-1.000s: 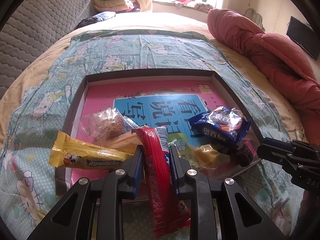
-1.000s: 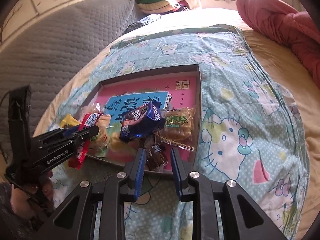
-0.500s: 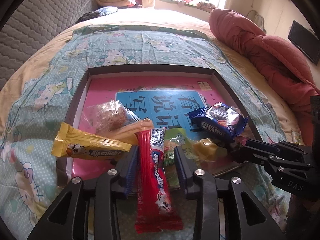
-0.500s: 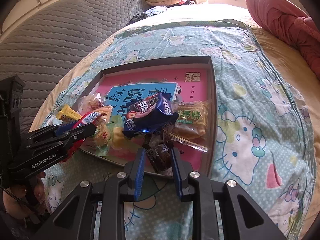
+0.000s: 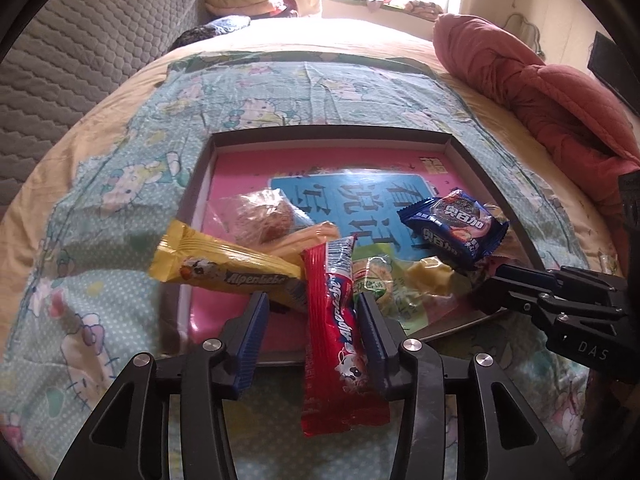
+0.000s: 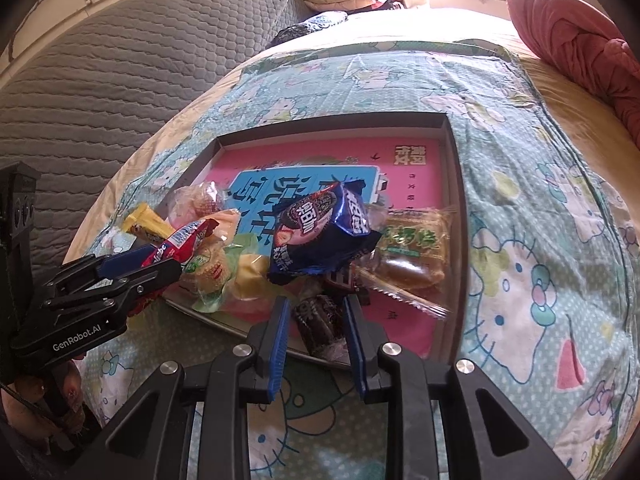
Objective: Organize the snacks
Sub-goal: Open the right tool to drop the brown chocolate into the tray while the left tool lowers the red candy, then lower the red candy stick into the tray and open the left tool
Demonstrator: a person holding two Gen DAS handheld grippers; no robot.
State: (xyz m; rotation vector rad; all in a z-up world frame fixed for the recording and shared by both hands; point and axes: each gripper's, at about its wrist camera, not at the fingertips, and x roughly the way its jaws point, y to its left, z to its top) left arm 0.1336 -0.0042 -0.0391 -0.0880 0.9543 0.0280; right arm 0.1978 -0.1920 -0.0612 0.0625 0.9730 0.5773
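Grey quilted fabric (image 5: 60, 40) rises at the far left behind a bed spread with a teal cartoon-cat sheet (image 5: 132, 176). On the sheet lies a shallow dark-rimmed box (image 5: 332, 135) with a pink and blue printed floor — the snacks are heaped at its near end. At the left, a yellow Alpenliebe stick (image 5: 224, 268) overhangs the box's rim, with a clear-wrapped brown pastry (image 5: 260, 220) behind it. The left gripper (image 5: 310, 312) has just been opening its blue-padded fingers (image 5: 250, 336); a red Alpenliebe stick (image 5: 336, 340) lies between them, its far end resting on the pile, leaning against the right pad with a clear gap at the left one. Next come a green-labelled cake pack (image 5: 376, 280) and a yellow wrapper (image 5: 430, 276). A blue cookie pack (image 6: 320, 232) sits atop the heap, and a clear-wrapped golden pastry (image 6: 412, 248) lies to its right by the box's side wall. The right gripper (image 6: 316, 316) has its fingers narrowed on a small dark-wrapped snack (image 6: 320, 320) at the box's near edge. Beyond, at the far right, a red quilt (image 5: 560, 92) is bunched up.
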